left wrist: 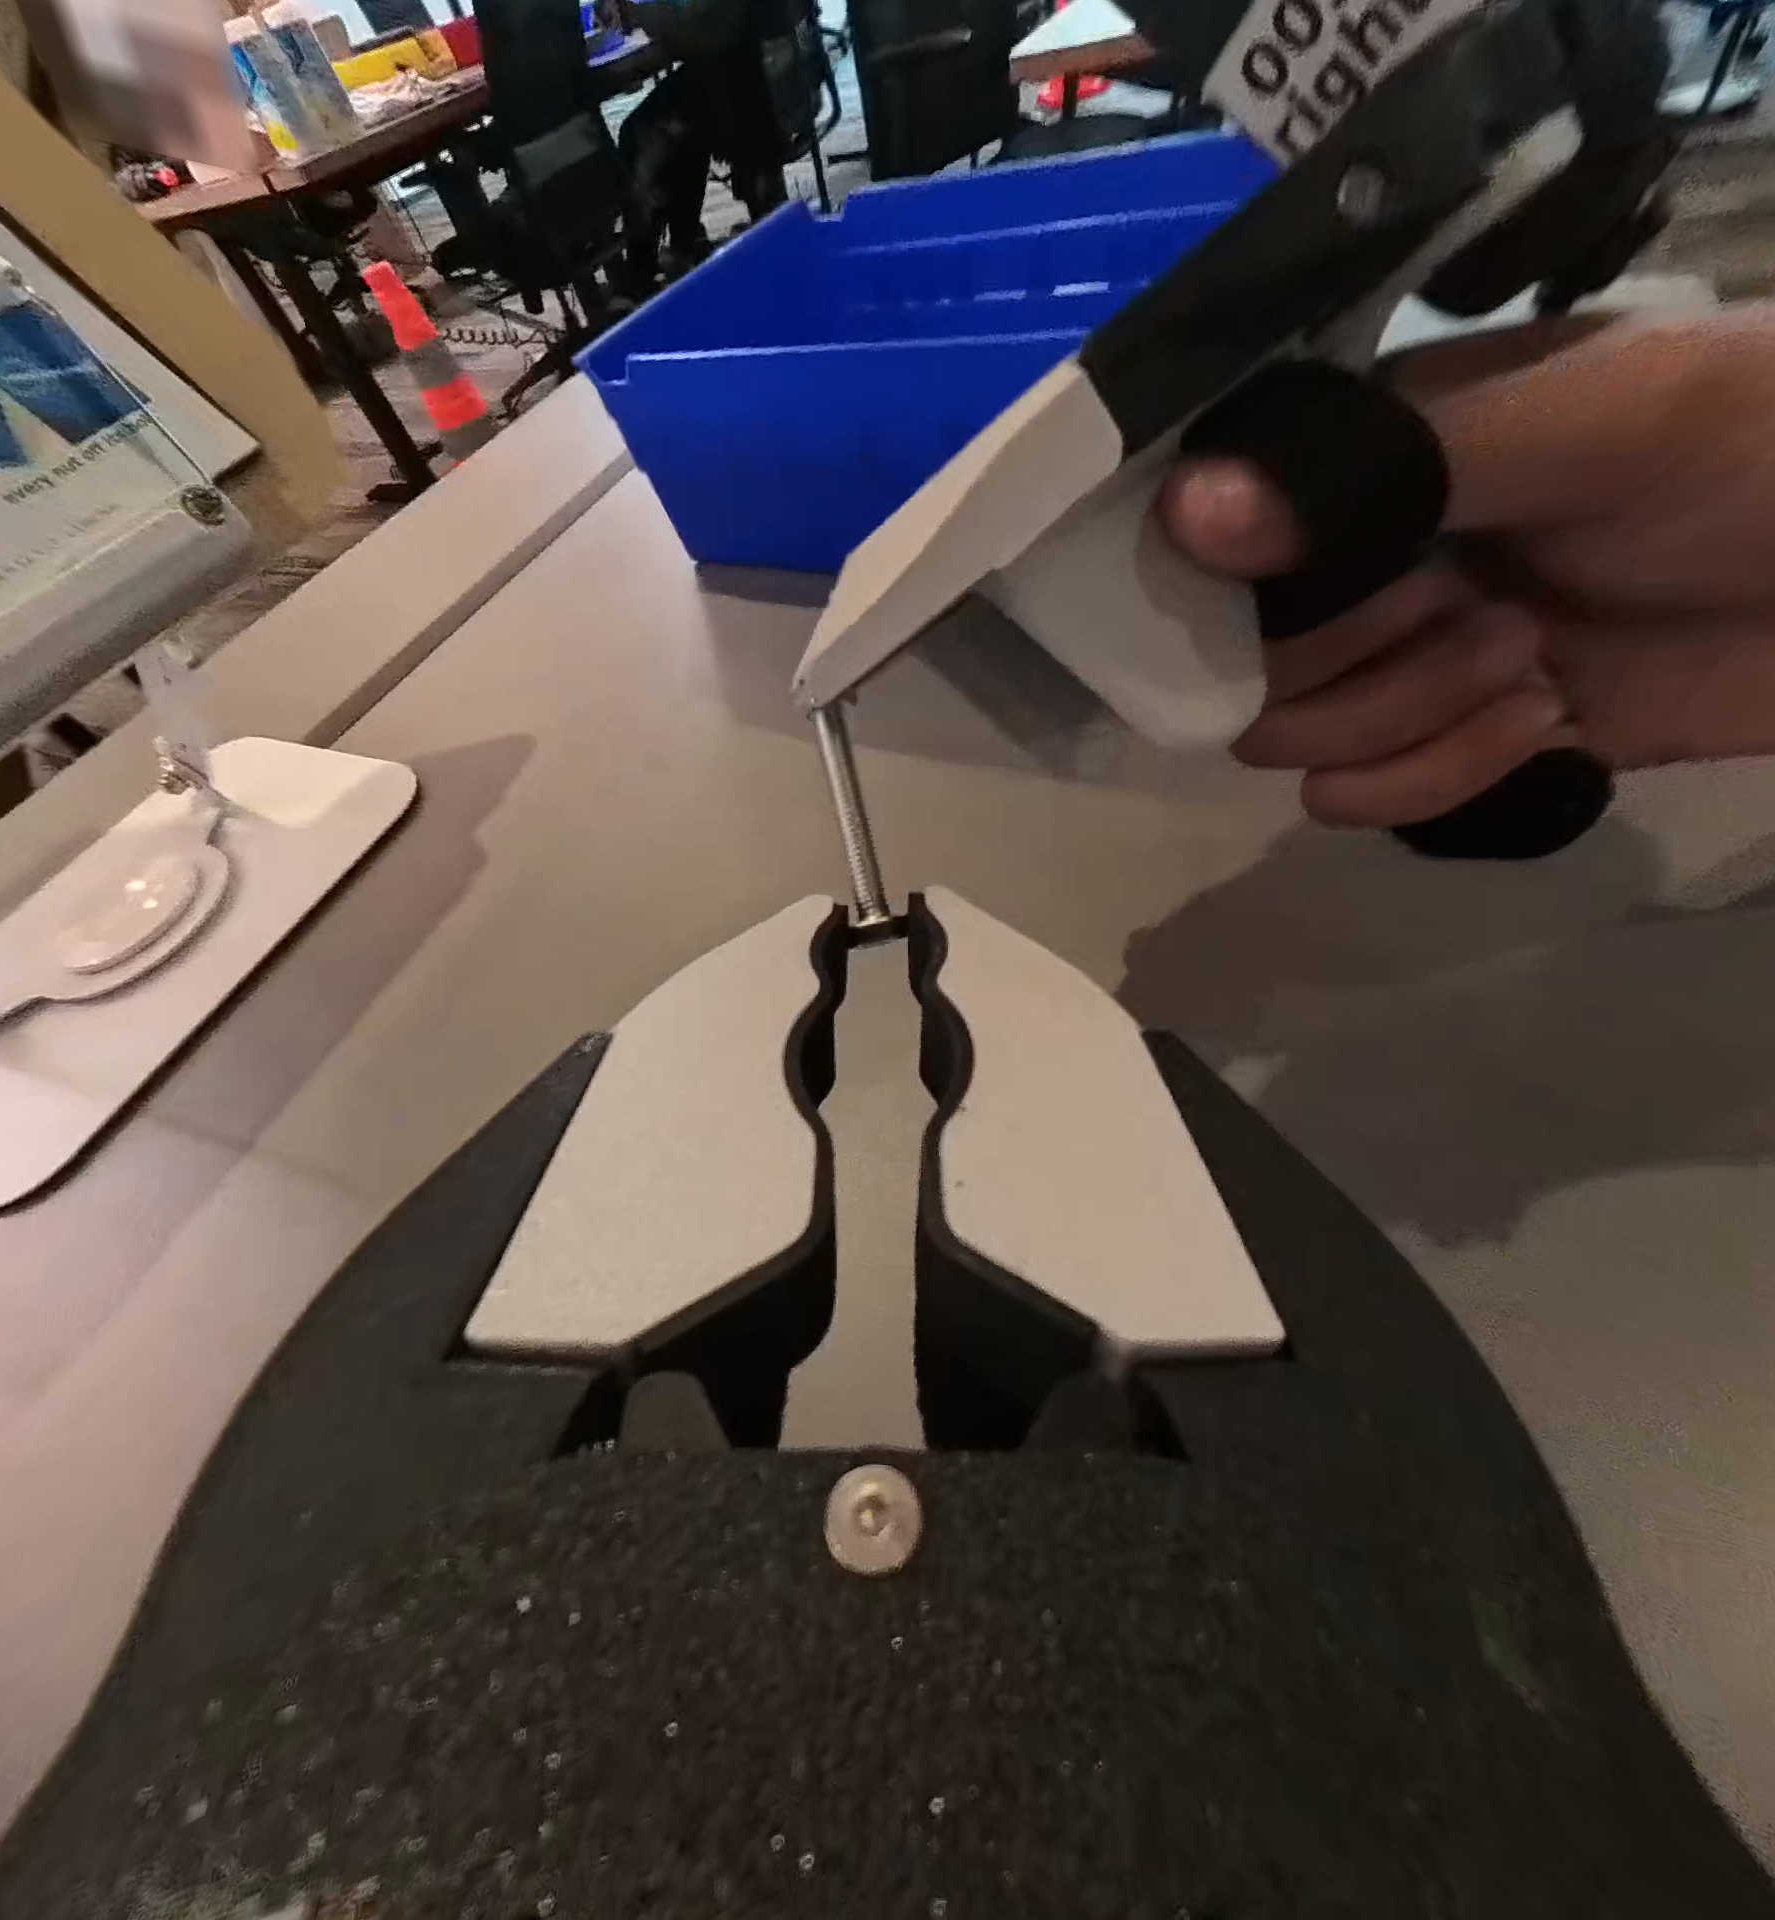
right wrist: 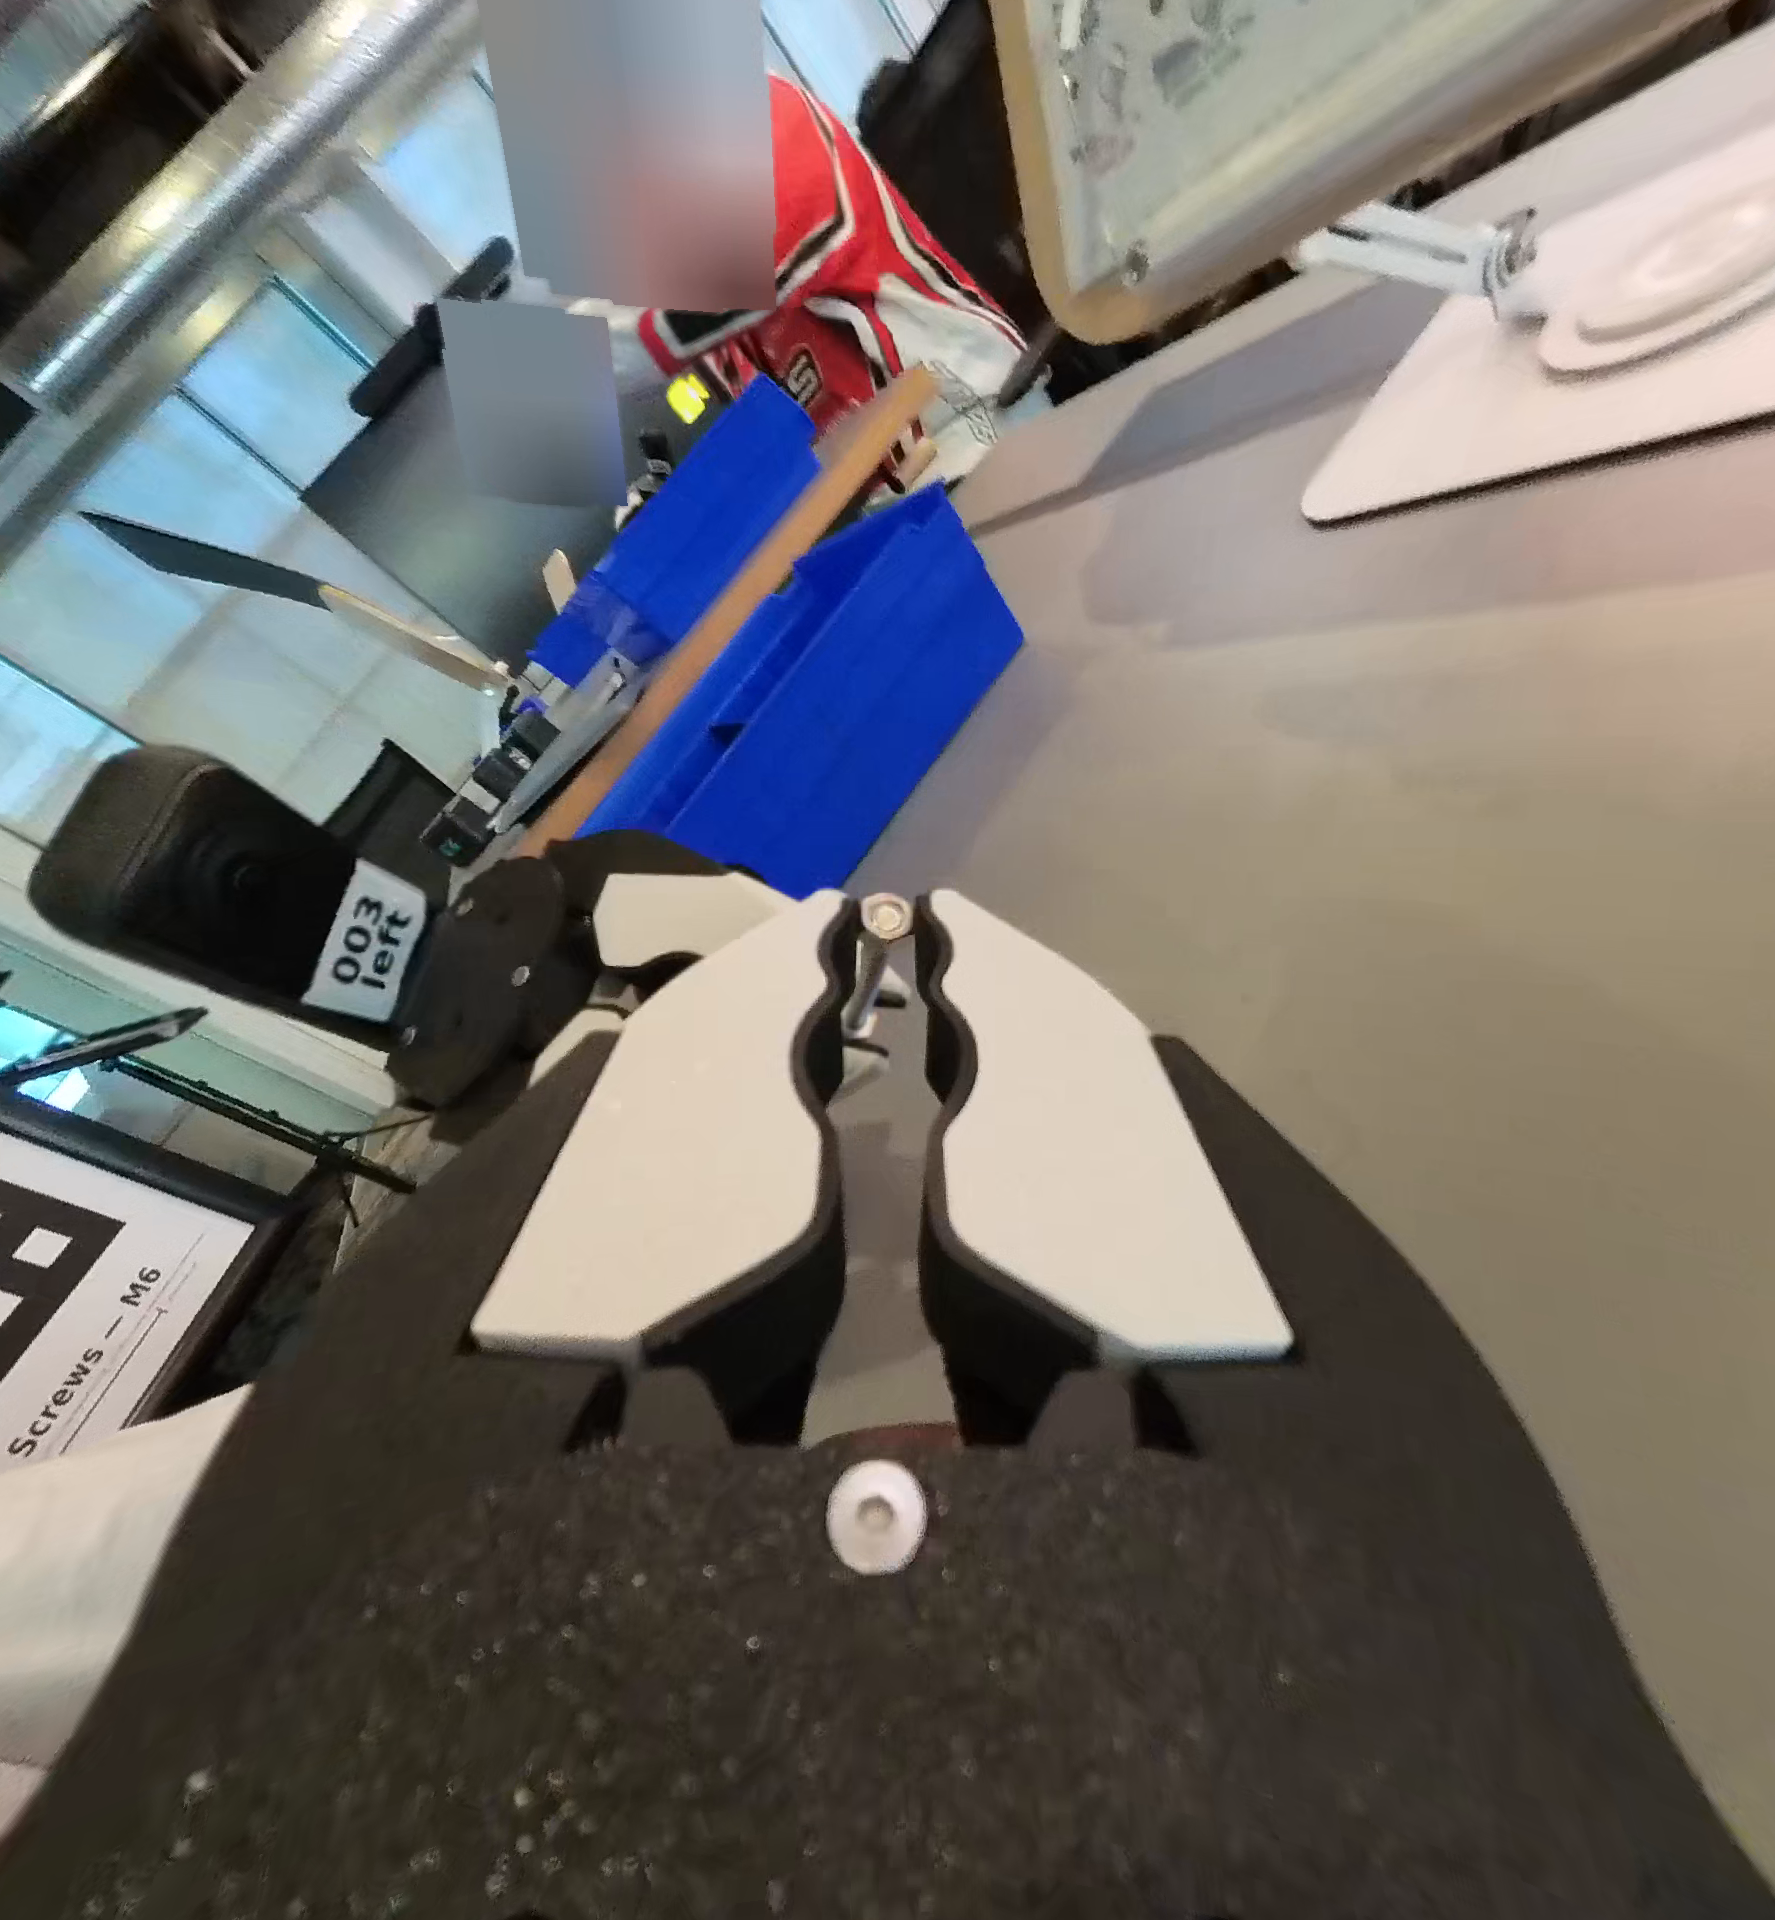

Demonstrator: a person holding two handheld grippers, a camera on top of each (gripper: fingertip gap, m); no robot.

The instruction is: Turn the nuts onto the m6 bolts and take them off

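We hold one long silver threaded bolt (left wrist: 850,810) between our two grippers, above the bare grey table (left wrist: 1278,1195). Nearest to us, the left gripper (left wrist: 878,928) is closed on the bolt's head end, and its black pads press on both sides. A little farther and higher, the right gripper (right wrist: 889,916) is closed on a small silver hexagonal nut (right wrist: 887,916) at the far tip of the thread; the nut sits between the very tips of its fingers. A hand (left wrist: 1548,582) carries this gripper on the right side.

We judge that the step is turning the nut on the thread. To do it well, we should keep the nut's axis in line with the bolt, keep the left grip steady, and turn with small wrist movements. Because both grips are only at the fingertips, we think a sideways push could make a part slip.

Farther away stands a blue plastic bin (left wrist: 862,353), and to the left lies a white flat tray (left wrist: 270,862).
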